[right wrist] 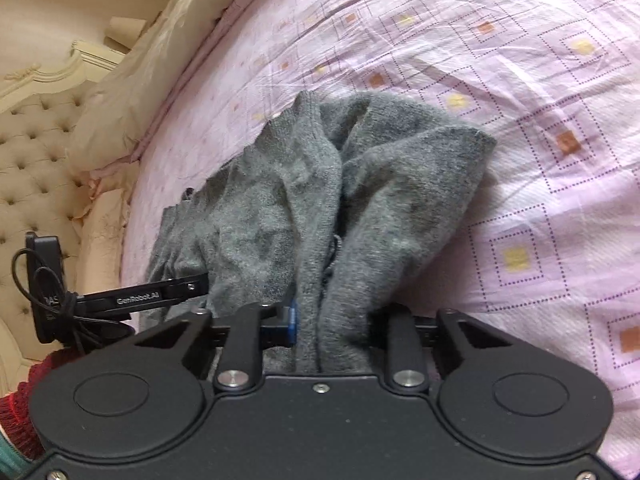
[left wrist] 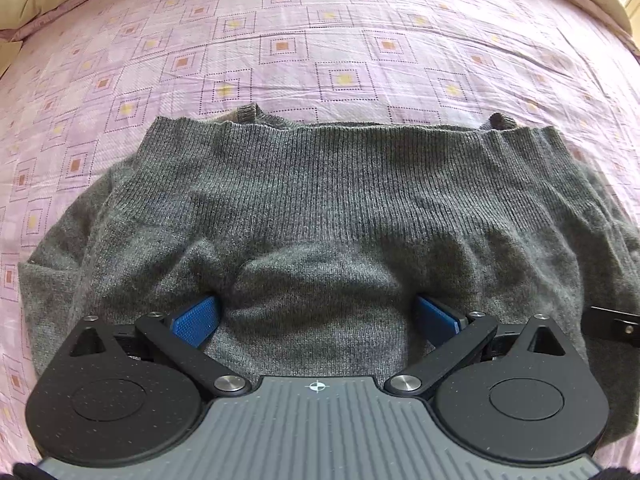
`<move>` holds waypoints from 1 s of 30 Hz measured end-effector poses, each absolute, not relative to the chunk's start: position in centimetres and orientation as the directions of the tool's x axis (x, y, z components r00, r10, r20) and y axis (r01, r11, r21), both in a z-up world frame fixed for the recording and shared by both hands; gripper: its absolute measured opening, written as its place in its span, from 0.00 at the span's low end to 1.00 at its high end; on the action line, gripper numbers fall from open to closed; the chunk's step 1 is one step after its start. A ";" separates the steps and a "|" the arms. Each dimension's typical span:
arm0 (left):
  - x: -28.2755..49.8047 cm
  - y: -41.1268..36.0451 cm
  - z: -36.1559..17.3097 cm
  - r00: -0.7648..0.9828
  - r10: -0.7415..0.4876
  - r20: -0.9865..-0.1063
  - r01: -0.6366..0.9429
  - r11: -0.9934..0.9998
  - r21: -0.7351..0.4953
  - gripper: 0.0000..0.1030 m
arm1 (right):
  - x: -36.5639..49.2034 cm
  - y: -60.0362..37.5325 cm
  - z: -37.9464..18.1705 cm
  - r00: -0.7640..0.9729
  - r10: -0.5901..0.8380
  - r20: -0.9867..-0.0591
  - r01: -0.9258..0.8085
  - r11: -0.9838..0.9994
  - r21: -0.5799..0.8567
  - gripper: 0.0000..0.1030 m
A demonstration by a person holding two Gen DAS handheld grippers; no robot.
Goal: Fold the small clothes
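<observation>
A grey knit sweater (left wrist: 320, 208) lies folded flat on the bed, its ribbed edges toward the far side. My left gripper (left wrist: 316, 314) points steeply down onto its near part and stands open. Its blue pads (left wrist: 196, 320) sit wide apart with a bulge of knit between them. In the right wrist view the sweater (right wrist: 288, 208) rises in a bunched fold. My right gripper (right wrist: 332, 324) is shut on that fold. One blue pad (right wrist: 293, 320) shows against the cloth, and the knit hides the other finger.
A pink bedsheet (left wrist: 344, 52) with dotted squares covers the bed all around the sweater. A cream pillow (right wrist: 152, 76) and a tufted headboard (right wrist: 36, 152) lie at the left. A black part of the left gripper (right wrist: 140, 298) reaches in there, above a red knit sleeve (right wrist: 24, 412).
</observation>
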State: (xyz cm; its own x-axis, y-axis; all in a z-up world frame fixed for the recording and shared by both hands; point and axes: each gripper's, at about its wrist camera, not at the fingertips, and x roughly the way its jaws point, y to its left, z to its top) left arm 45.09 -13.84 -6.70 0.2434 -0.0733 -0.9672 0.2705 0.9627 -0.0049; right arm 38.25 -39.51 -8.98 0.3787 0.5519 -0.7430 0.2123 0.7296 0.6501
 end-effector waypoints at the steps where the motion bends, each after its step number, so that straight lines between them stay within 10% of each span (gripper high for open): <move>1: 45.1 -13.7 -6.6 0.241 -0.075 -0.968 0.271 0.963 -0.007 1.00 | 38.3 -39.2 -8.6 0.372 0.538 -0.756 0.210 0.745 0.633 0.29; 8: 45.0 -13.6 -6.0 0.246 -0.068 -0.967 0.264 0.965 -0.001 1.00 | 38.8 -37.6 -7.0 0.334 0.462 -0.822 0.221 0.809 0.545 0.28; 12: 44.4 -12.9 -4.1 0.271 -0.079 -0.959 0.244 0.970 -0.011 0.80 | 39.3 -37.1 -5.9 0.344 0.432 -0.834 0.227 0.823 0.520 0.27; 30: 31.9 6.9 -1.6 0.284 -0.015 -0.959 -0.140 0.989 -0.057 0.80 | 45.9 -16.7 2.9 0.257 0.517 -0.817 -0.129 0.856 0.501 0.26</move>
State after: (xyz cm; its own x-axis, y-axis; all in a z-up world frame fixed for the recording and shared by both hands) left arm 31.85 6.87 -1.63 0.2840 -0.0146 -0.9587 -0.1402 0.9885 -0.0566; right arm 45.86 -16.72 2.89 0.2567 0.5170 -0.8166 -0.1289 0.8557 0.5012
